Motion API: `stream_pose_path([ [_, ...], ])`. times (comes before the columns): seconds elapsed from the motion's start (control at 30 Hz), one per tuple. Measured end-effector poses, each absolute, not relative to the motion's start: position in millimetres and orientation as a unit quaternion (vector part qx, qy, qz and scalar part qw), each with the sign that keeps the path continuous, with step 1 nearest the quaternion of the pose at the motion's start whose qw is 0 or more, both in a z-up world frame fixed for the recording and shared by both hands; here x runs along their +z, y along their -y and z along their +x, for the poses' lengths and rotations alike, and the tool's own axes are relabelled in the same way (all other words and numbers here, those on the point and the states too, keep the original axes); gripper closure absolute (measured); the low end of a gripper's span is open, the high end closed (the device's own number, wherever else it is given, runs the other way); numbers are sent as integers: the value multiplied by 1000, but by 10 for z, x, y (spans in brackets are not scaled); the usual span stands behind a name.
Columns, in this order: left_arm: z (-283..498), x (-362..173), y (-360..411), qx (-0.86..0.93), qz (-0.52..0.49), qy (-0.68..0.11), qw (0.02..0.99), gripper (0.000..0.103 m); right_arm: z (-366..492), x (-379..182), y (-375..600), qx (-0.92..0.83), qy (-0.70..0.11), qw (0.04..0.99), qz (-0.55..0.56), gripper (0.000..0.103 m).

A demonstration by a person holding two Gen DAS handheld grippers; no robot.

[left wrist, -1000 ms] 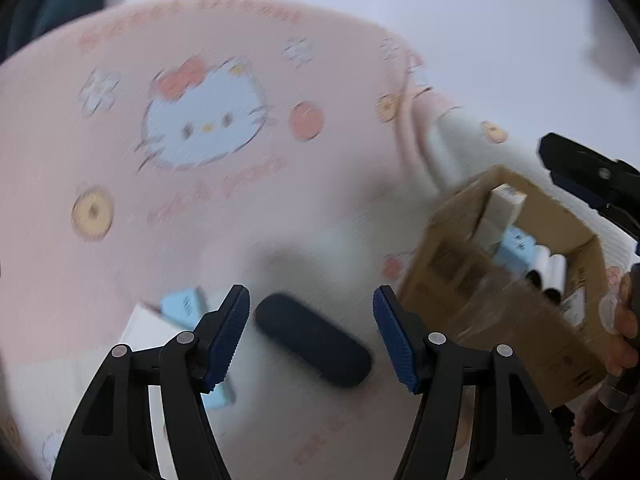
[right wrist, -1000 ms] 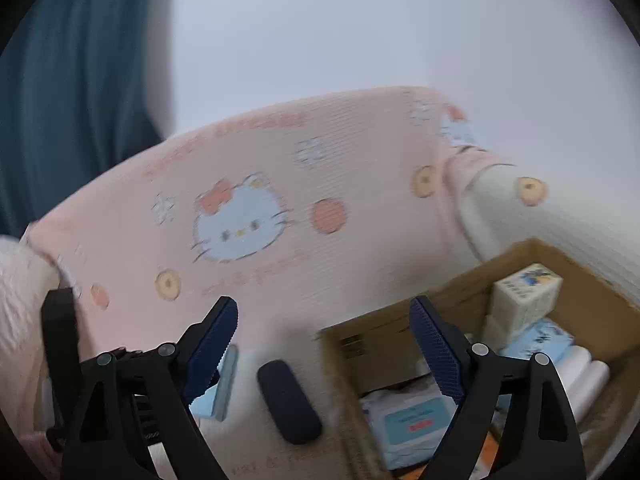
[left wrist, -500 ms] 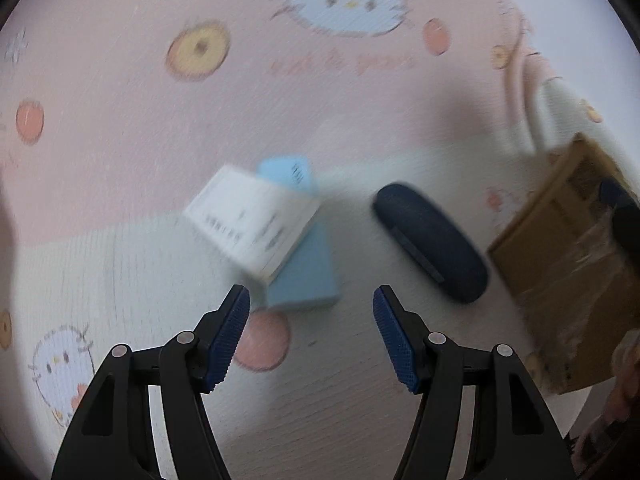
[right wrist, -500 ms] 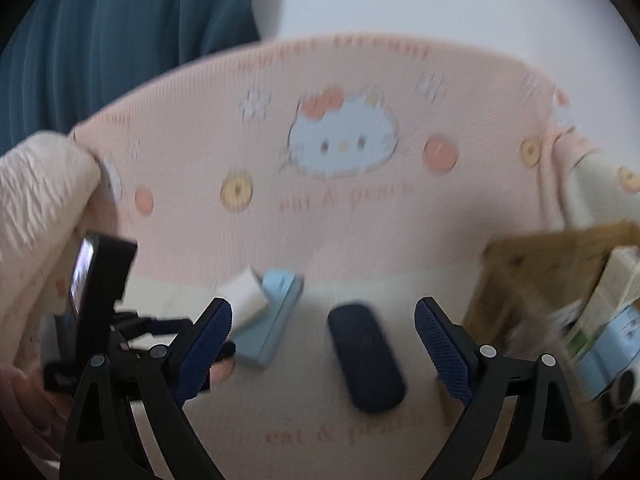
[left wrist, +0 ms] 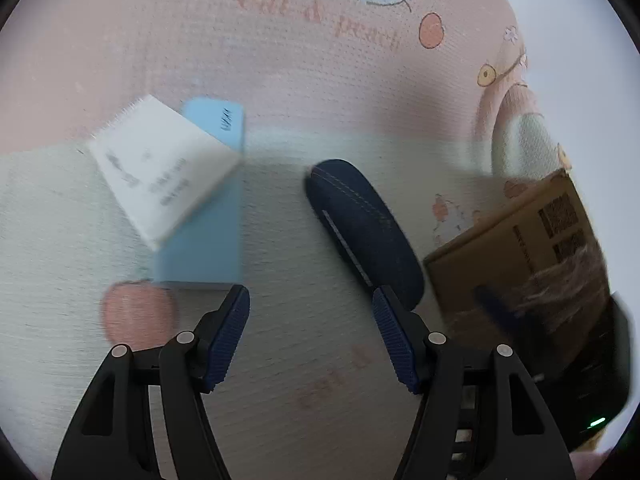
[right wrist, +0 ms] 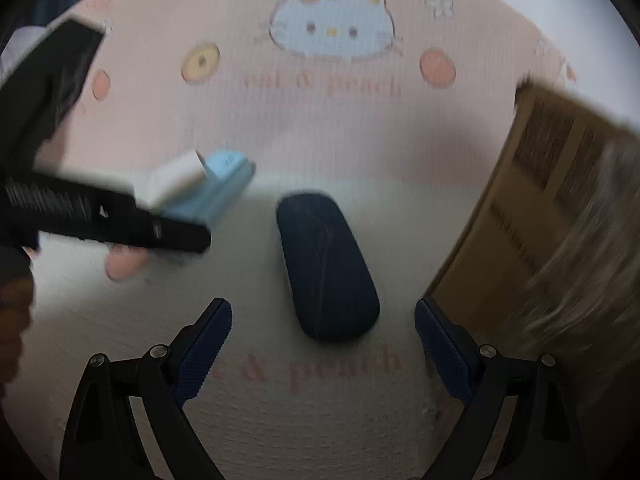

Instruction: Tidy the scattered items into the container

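- While both grippers point down at the pink and cream cartoon-cat blanket point(right wrist: 332, 128), the dark blue oval case point(right wrist: 326, 268) lies flat on it as the landmark for everything else.
- Right gripper point(right wrist: 323, 342): its blue-padded fingers point(right wrist: 208, 344) stand spread wide with nothing between the pads; the near end of the case sits just ahead of the gap, roughly centred between the two fingers, not touched by either.
- Left gripper point(left wrist: 311, 330): its fingers point(left wrist: 228, 336) are likewise spread apart and hold nothing; in the left wrist view the case point(left wrist: 362, 232) runs diagonally, its near end just beside the tip of the right-hand finger, whether touching cannot be told.
- To the left of the case, apart from it, a light blue flat box point(left wrist: 208, 236) lies on the blanket with a white printed packet point(left wrist: 160, 168) resting across its upper left part.
- To the right of the case stands the cardboard box point(right wrist: 532, 208), its brown side wall near the case's lower end; its contents are too blurred to tell.
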State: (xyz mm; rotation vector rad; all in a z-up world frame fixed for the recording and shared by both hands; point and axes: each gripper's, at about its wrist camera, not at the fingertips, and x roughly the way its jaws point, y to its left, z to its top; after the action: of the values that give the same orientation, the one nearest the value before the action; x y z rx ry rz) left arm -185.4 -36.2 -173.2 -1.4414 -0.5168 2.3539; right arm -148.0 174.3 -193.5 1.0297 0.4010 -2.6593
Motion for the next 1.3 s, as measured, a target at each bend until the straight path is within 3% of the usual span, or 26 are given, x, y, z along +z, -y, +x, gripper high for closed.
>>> stream_pose_path([
  [0.33,-1872,-1565,805,857,-480,165,90,35,-1624,-1784,-1475,-923,-139,183,309,11],
  [0.6,-2012,-1683,1345,849,-471,236,46,35,-2219,-1804,-1266,-895,5,257,365,11],
  [0.77,-2168,-1893,1513,828,-478,290,39,35,-2588,-1951,-1257,-854,118,257,437,11],
  [0.9,-2236,-2013,1543,813,-482,323,51,35,-2698,-1981,-1211,-851,137,254,438,14],
  [1.0,-2267,-2043,1475,817,-489,300,55,35,-2762,-1968,-1089,-852,108,271,434,27],
  [1.07,-2300,-2041,1446,820,-487,296,54,38,-2839,-2002,-1012,-841,108,288,446,48],
  [1.13,-2307,-2023,1453,821,-482,302,50,46,-2916,-2043,-951,-831,115,298,456,62],
  [1.2,-2310,-2001,1459,824,-478,300,51,58,-2974,-2094,-911,-822,119,305,466,68],
  [1.27,-2321,-1989,1430,828,-479,287,54,62,-3000,-2118,-875,-812,127,326,466,78],
  [1.3,-2321,-1987,1420,829,-479,283,54,62,-2997,-2117,-864,-812,125,328,466,78],
])
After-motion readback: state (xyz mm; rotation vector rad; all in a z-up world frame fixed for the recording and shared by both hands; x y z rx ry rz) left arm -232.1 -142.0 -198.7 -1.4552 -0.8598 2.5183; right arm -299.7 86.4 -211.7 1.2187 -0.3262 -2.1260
